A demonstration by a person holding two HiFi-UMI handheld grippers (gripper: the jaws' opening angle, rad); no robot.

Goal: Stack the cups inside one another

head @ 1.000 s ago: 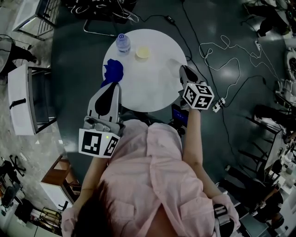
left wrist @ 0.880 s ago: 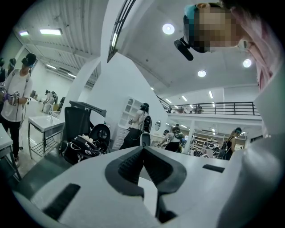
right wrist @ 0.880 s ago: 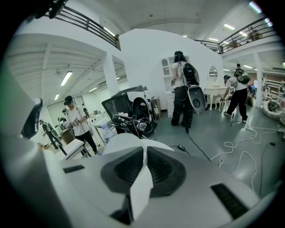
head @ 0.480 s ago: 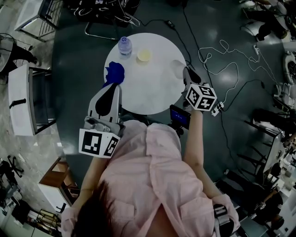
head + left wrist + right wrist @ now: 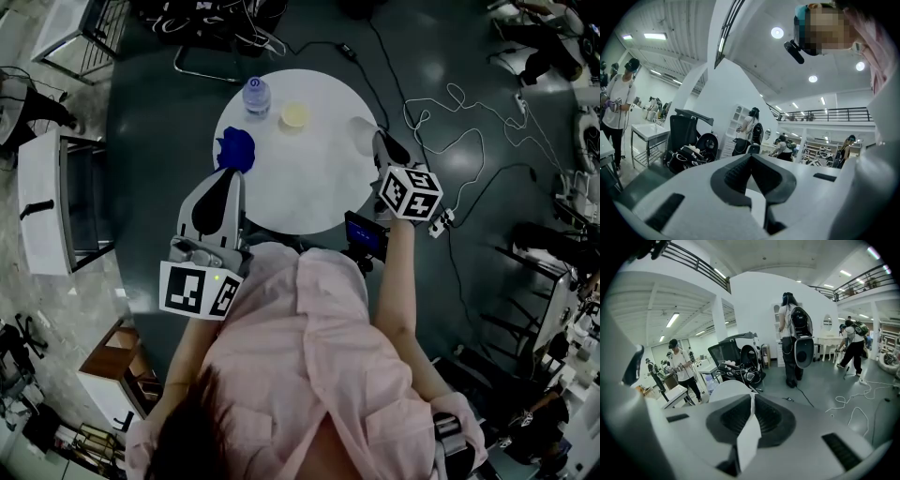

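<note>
On the round white table [image 5: 309, 187], a blue cup [image 5: 234, 148] lies at the left edge and a pale yellow cup [image 5: 294, 114] stands at the back. My right gripper [image 5: 376, 141] is over the table's right edge, shut on the wall of a white cup [image 5: 360, 134]. In the right gripper view that cup [image 5: 725, 391] shows ahead of the gripper [image 5: 752, 398], its thin wall pinched between the jaws. My left gripper [image 5: 228, 174] hangs just short of the blue cup. In the left gripper view the gripper [image 5: 751, 158] is shut, holds nothing and points up into the room.
A clear water bottle [image 5: 256, 94] stands at the table's back left, next to the yellow cup. A dark tablet-like device [image 5: 365, 235] sits below the table's near right edge. Cables [image 5: 450, 103] trail over the dark floor on the right. A white cabinet [image 5: 56, 202] stands at the left.
My right gripper has shifted slightly right and farther along the table's edge with the white cup. The left gripper has stayed where it was.
</note>
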